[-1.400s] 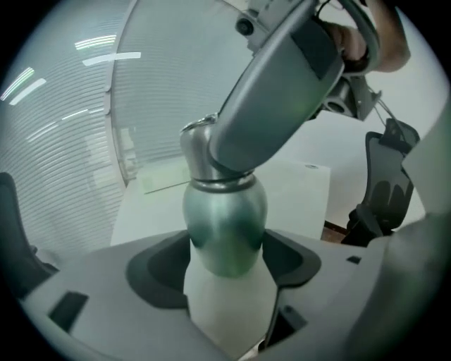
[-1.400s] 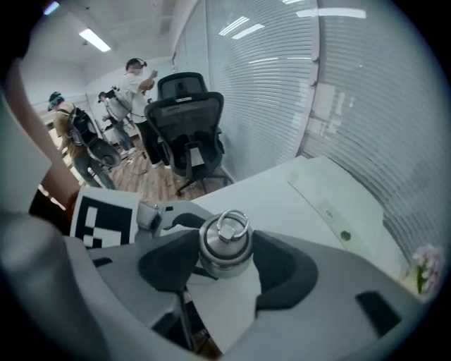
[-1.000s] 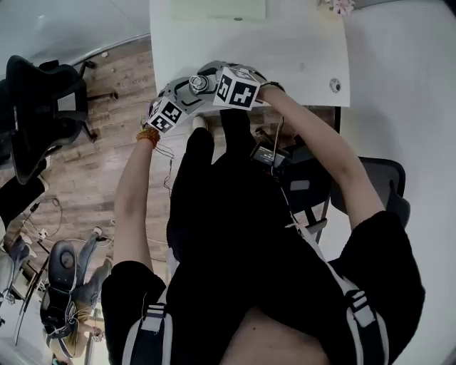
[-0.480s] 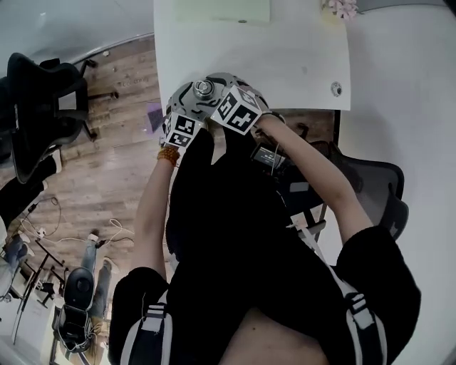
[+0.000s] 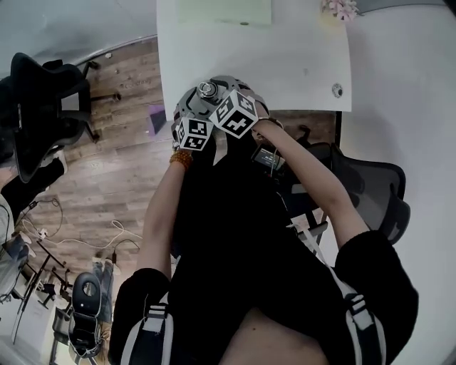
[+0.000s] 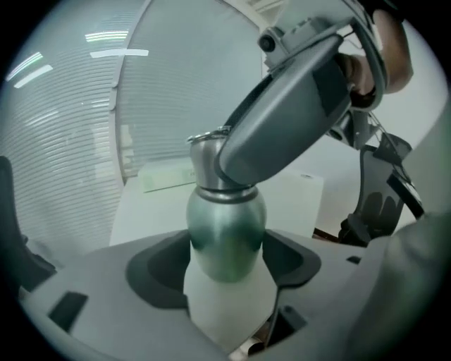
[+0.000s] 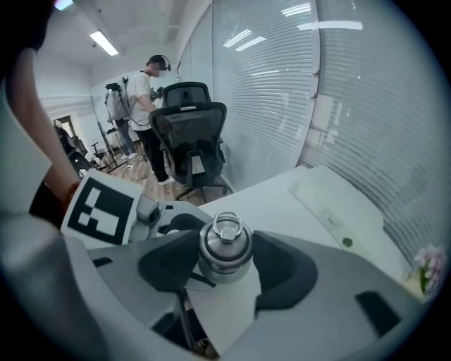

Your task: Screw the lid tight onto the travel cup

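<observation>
I hold a metal travel cup [image 6: 227,225] upright near the white table's [image 5: 299,57] front edge. My left gripper [image 6: 227,266] is shut on its rounded green-tinted body, dark pads [image 6: 158,271] against both sides; its jaws have just been closing on it. My right gripper [image 7: 224,266] is shut on the steel lid [image 7: 224,245], whose small ring handle points up; its jaws have also just been closing, around the lid. In the head view the lid [image 5: 207,88] shows between the two marker cubes. From the left gripper view, the right gripper's grey body [image 6: 282,120] hides the cup's top.
A pale green sheet [image 5: 224,11] lies at the table's far edge, pink flowers [image 5: 340,7] at its far right corner, and a small round fitting [image 5: 335,90] near the right edge. Office chairs [image 5: 43,107] stand on the wooden floor. People stand behind a chair [image 7: 187,134].
Both grippers with the cup have shifted right and slightly nearer my body in the head view. The marker cubes have rolled, and my left forearm has swung inward.
</observation>
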The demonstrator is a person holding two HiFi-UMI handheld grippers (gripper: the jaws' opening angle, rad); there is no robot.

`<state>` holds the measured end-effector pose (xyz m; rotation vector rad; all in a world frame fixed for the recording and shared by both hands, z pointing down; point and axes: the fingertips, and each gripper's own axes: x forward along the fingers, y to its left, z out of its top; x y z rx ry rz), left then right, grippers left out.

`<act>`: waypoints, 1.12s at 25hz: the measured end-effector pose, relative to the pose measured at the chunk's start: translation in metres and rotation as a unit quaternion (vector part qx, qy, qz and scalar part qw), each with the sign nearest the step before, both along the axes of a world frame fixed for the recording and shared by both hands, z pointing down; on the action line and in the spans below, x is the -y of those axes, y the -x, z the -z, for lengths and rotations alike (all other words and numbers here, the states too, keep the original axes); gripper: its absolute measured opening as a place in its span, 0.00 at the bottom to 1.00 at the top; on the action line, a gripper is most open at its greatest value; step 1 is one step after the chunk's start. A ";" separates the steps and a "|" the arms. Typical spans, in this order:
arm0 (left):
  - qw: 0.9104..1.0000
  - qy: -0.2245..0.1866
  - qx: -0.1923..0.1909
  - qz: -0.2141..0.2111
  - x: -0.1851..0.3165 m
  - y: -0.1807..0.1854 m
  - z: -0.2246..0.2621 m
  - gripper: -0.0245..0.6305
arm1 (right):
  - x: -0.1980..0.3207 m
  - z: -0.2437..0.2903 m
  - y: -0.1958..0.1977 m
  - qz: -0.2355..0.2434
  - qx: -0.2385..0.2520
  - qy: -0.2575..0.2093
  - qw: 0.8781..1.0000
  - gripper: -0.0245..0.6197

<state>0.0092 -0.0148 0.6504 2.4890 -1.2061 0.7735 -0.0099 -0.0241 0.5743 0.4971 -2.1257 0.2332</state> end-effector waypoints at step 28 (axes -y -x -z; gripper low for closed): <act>0.986 -0.090 -0.136 -0.029 -0.003 0.088 0.139 0.58 | 0.020 0.156 -0.044 -0.038 0.279 -0.163 0.946 0.45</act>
